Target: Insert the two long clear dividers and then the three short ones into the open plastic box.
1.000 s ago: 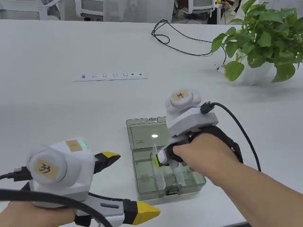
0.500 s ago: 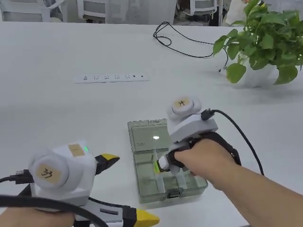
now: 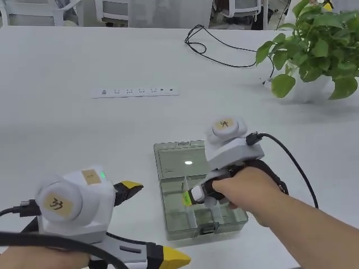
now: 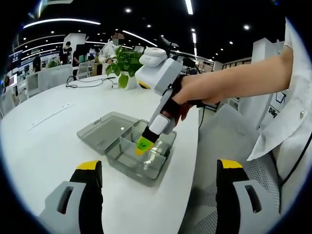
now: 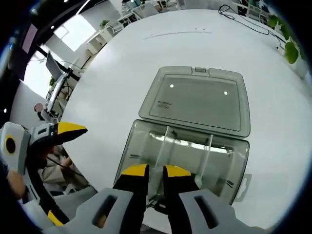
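We are seeing both long dividers (image 5: 163, 144) standing in the box (image 5: 130, 155); the short ones are looking unfinished. The right gripper (image 5: 156, 170) is holding its fingers nearly closed, load unclear; the left gripper (image 4: 159, 165) is holding its fingers wide open.

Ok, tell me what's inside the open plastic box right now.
Two clear dividers stand upright across the box. The right tool reaches in over one of them and covers its near end; what lies under the tool cannot be seen.
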Available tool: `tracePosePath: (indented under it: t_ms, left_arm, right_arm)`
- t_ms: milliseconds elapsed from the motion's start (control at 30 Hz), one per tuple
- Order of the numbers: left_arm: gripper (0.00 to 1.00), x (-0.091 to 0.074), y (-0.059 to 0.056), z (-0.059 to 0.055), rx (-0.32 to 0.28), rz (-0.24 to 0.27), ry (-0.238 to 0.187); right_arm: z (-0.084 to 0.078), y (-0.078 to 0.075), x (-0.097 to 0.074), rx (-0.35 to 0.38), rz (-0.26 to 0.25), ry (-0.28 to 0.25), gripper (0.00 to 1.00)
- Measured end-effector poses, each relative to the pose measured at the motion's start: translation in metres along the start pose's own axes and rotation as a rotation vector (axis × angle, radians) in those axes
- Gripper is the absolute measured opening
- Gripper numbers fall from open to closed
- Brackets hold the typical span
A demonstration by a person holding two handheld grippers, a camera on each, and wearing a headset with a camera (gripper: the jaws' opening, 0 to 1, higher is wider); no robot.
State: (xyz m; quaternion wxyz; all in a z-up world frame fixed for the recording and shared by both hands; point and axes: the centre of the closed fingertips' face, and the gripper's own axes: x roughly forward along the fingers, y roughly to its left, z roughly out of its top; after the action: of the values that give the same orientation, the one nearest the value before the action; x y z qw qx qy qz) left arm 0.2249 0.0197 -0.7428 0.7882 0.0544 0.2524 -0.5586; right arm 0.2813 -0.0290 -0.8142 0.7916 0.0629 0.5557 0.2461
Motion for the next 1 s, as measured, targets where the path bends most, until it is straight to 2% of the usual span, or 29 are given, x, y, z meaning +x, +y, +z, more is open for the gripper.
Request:
tracePosePath:
  t_ms: [67, 200, 333, 433, 500, 533, 567, 767, 900, 967, 1000]
  left_arm:
    - [1.00, 0.000, 0.000, 0.000, -0.002, 0.003, -0.001]
    - [1.00, -0.001, 0.001, 0.001, -0.005, 0.012, -0.001]
    - [0.99, -0.003, 0.001, 0.004, -0.011, 0.025, -0.007]
    - [0.99, -0.006, 0.002, 0.007, -0.013, 0.040, -0.010]
    - [0.99, -0.008, 0.002, 0.009, -0.015, 0.051, -0.014]
    - [0.99, -0.010, 0.002, 0.010, -0.018, 0.058, -0.018]
    - [0.99, -0.011, 0.003, 0.011, -0.020, 0.063, -0.021]
    - [0.99, -0.016, 0.004, 0.011, -0.030, 0.098, -0.022]
    - [0.99, -0.019, 0.003, 0.010, -0.036, 0.118, -0.018]
    - [0.99, -0.020, 0.003, 0.010, -0.040, 0.125, -0.021]
    - [0.99, -0.020, 0.003, 0.011, -0.042, 0.130, -0.021]
  right_arm:
    - [0.001, 0.002, -0.002, 0.023, 0.024, -0.013, 0.14]
    - [0.006, 0.001, -0.010, 0.023, 0.051, -0.050, 0.17]
    - [0.011, 0.007, -0.019, 0.055, 0.124, -0.074, 0.22]
    - [0.014, 0.008, -0.028, 0.033, 0.145, -0.092, 0.25]
    - [0.019, 0.014, -0.035, 0.023, 0.200, -0.122, 0.27]
    - [0.020, 0.018, -0.040, 0.043, 0.240, -0.131, 0.28]
    - [0.020, 0.018, -0.043, 0.039, 0.255, -0.131, 0.30]
    - [0.022, 0.015, -0.064, -0.008, 0.314, -0.144, 0.37]
    - [0.020, 0.014, -0.079, -0.092, 0.331, -0.155, 0.41]
    - [0.017, 0.013, -0.085, -0.109, 0.336, -0.149, 0.43]
    - [0.017, 0.012, -0.090, -0.149, 0.338, -0.163, 0.43]
